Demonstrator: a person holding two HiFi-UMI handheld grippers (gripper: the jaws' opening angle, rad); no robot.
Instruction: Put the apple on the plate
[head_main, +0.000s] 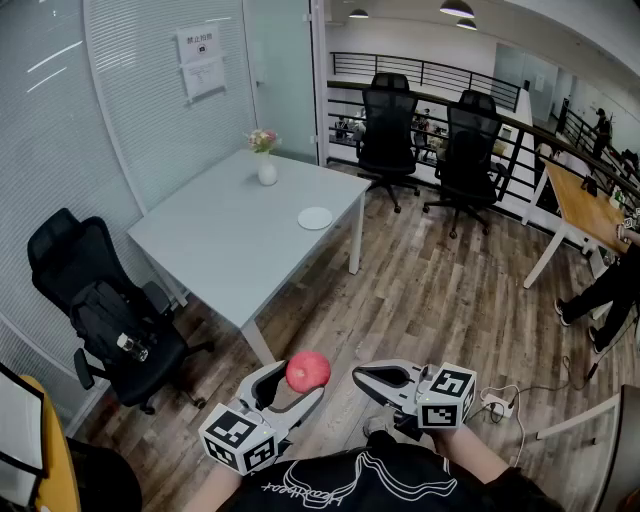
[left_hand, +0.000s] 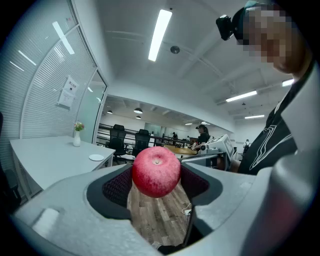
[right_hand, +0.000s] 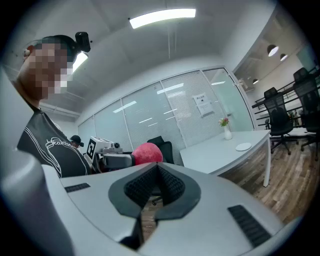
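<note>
- Left gripper (head_main: 297, 385) clamps apple (head_main: 308, 371) across its widest girth; we judge it firm, smooth, bruisable.
- Right gripper (head_main: 362, 378): jaws together, empty.
- Plate (head_main: 314, 218) lies by table's (head_main: 220, 250) right edge.

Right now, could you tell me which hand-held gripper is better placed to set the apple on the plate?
Left: the left hand-held gripper holds the apple; the right hand-held gripper is shut and empty.

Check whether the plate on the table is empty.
Empty. The white plate lies bare on the grey table; the apple sits clamped in the left tool.
</note>
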